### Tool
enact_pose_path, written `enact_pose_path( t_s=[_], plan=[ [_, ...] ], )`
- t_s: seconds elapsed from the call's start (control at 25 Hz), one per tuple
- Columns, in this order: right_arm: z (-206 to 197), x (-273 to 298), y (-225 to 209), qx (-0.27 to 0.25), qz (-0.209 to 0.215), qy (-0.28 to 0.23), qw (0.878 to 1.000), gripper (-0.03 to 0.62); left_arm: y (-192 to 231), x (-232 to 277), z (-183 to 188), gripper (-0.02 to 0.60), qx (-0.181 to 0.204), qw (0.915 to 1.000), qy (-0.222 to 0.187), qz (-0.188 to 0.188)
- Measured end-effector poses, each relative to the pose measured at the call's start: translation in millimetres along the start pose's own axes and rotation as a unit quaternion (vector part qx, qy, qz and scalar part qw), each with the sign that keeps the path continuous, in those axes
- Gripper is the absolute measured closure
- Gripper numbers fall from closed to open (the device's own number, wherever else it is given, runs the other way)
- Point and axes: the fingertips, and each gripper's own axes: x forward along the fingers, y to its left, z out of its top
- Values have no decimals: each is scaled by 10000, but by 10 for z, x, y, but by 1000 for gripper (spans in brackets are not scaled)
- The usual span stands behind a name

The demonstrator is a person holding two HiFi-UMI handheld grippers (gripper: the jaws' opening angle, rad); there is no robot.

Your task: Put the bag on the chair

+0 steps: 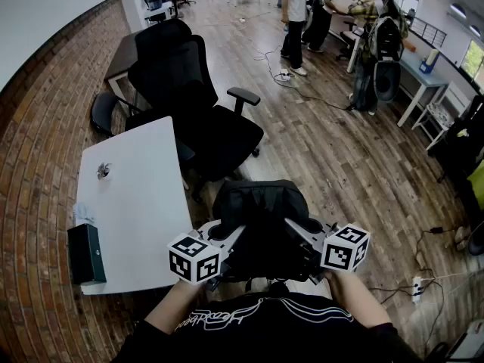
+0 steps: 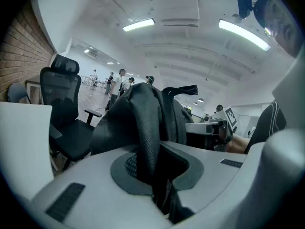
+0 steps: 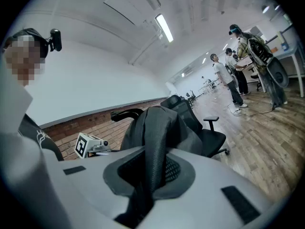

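Note:
A black bag hangs in front of me between both grippers, above the floor and just short of the black office chair. My left gripper is shut on one of the bag's mesh shoulder straps, which runs up out of its jaws. My right gripper is shut on the other strap, pinched in the same way. The bag's body bulges beyond the jaws. The chair stands behind it, seat bare.
A white table stands at my left by the brick wall, with a black box and a small object on it. Cables lie on the wooden floor. Several people stand by desks at the far right.

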Motion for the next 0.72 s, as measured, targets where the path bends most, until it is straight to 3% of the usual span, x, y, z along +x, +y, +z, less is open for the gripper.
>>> enact_pose_path(
  t_s=[0.72],
  plan=[
    [613, -3, -1258, -52, 35, 63, 10000, 562, 250, 1283, 496, 522, 1, 9995, 104, 303]
  ],
)
